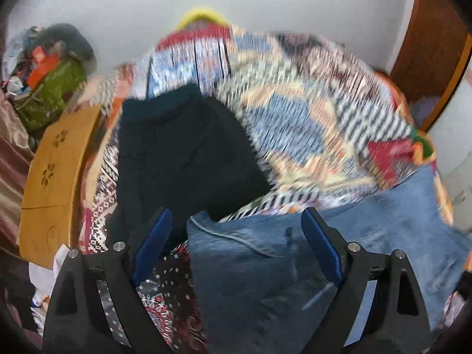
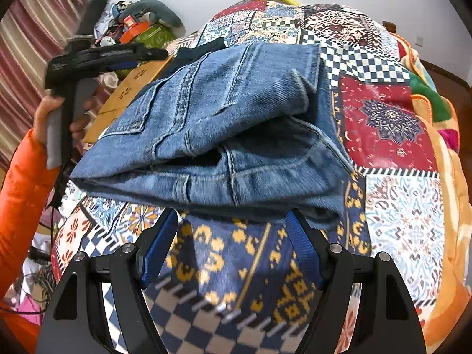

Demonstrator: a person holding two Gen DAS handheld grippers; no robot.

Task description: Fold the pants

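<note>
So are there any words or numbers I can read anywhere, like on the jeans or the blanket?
None can be read.
Folded jeans: only stitching and a pocket, no label showing.
Patchwork blanket: patterns only, no letters.
Orange thing in the pile of clutter: may carry print, too small to read.
Wooden board: cut-out flower shapes, no text.
Left wrist view: too blurred for any writing.

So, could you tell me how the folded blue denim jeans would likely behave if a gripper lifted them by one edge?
The folded blue denim jeans would probably sag and unfold, since the stacked layers lie loose. Thick seams suggest they are fairly heavy. The coarse weave likely grips rather than slips.
</note>
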